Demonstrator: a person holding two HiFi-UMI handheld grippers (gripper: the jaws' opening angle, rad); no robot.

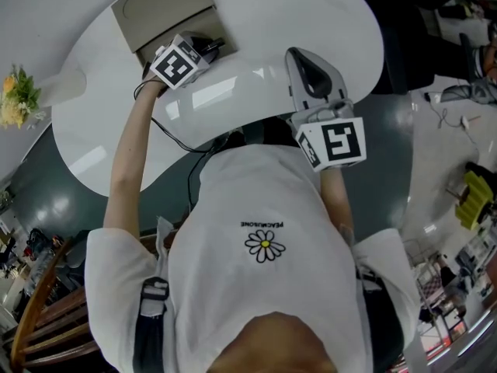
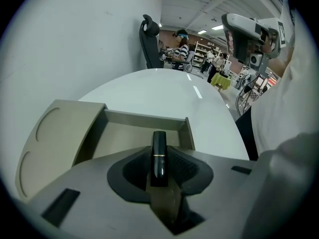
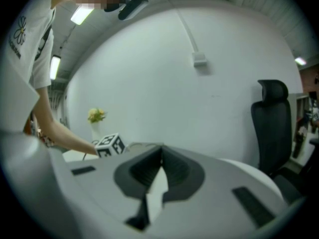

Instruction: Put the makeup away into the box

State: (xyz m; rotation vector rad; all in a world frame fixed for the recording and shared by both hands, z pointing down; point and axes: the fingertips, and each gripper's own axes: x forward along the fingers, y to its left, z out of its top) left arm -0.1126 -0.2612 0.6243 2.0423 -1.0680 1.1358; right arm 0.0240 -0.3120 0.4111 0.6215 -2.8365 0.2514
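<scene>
A black lipstick tube (image 2: 159, 159) with a thin gold band stands between the pads of my left gripper (image 2: 159, 148), which is shut on it. The tube's tip hangs over the near edge of the open beige box (image 2: 144, 121), whose lid (image 2: 52, 133) lies flat to the left with round recesses. In the head view the left gripper (image 1: 208, 49) points down at the box (image 1: 140, 22) at the table's far side. My right gripper (image 3: 160, 156) is shut with nothing in it and hovers over the white table (image 1: 256, 92), to the right of the box.
The round white table (image 2: 164, 91) ends close to the person's body. A black office chair (image 3: 273, 118) stands past the table's far side. A vase of yellow flowers (image 1: 17, 95) sits at the left. A black cable (image 1: 175, 138) trails from the left arm.
</scene>
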